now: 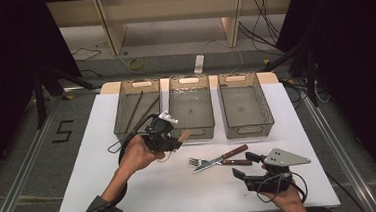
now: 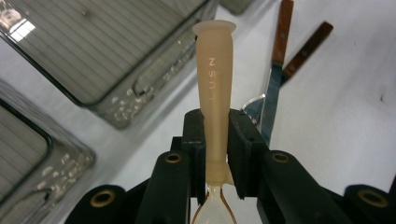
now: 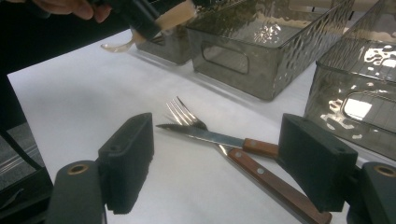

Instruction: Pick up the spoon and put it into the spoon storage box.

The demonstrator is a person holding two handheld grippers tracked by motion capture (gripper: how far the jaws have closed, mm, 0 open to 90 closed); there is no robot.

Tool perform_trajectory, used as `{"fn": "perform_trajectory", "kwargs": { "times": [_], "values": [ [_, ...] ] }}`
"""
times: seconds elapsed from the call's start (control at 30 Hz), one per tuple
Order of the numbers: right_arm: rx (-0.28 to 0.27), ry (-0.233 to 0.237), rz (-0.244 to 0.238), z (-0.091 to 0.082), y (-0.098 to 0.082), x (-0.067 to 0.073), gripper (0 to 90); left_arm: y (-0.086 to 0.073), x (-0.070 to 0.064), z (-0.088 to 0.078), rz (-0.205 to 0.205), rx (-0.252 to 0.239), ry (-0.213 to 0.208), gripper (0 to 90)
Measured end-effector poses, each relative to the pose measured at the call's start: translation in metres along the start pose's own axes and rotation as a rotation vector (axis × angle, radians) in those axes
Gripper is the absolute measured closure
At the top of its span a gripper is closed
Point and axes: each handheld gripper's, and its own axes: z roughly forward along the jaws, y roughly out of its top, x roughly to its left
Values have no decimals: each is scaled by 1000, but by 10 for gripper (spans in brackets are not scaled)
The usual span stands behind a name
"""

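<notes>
Left gripper (image 1: 174, 138) lifts a beige spoon (image 2: 214, 88) in front of the middle bin (image 1: 193, 131).

The left gripper's jaws are clenched on the spoon's translucent beige handle, which stands up between the pads in the left gripper view, the bowl hanging below them; the spoon is off the white table (image 1: 131, 190), just in front of the middle bin's near wall. Left of that bin, the left bin (image 1: 126, 118) holds dark chopsticks (image 1: 139, 112); right of it stands the right bin (image 1: 247, 127). Farther in front of the middle bin, on the table, a wooden-handled knife (image 3: 212, 136) lies crossed over a wooden-handled fork (image 3: 233, 154). The right gripper (image 3: 219, 168) stands released, jaws wide apart, just beside the knife and fork handles.
</notes>
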Motion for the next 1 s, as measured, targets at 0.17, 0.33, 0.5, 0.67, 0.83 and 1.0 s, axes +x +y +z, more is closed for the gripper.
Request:
{"fn": "perform_trajectory", "kwargs": {
  "times": [0.17,0.33,0.5,0.67,0.83,1.0],
  "values": [
    [-1,1,1,0,0,0,278,18,10,-1,-23,-24,21,774],
    [-2,3,2,-1,0,0,278,27,20,-7,-62,-83,35,773],
    [0,4,1,0,0,-1,278,32,31,-5,-98,-120,52,773],
    [1,3,4,0,0,-1,278,38,40,-5,-120,-144,65,773],
    [-1,4,4,0,0,-1,278,46,46,-4,-138,-167,74,773],
    [-2,6,4,0,0,-1,278,58,51,3,-155,-161,81,772]
  ]
}}
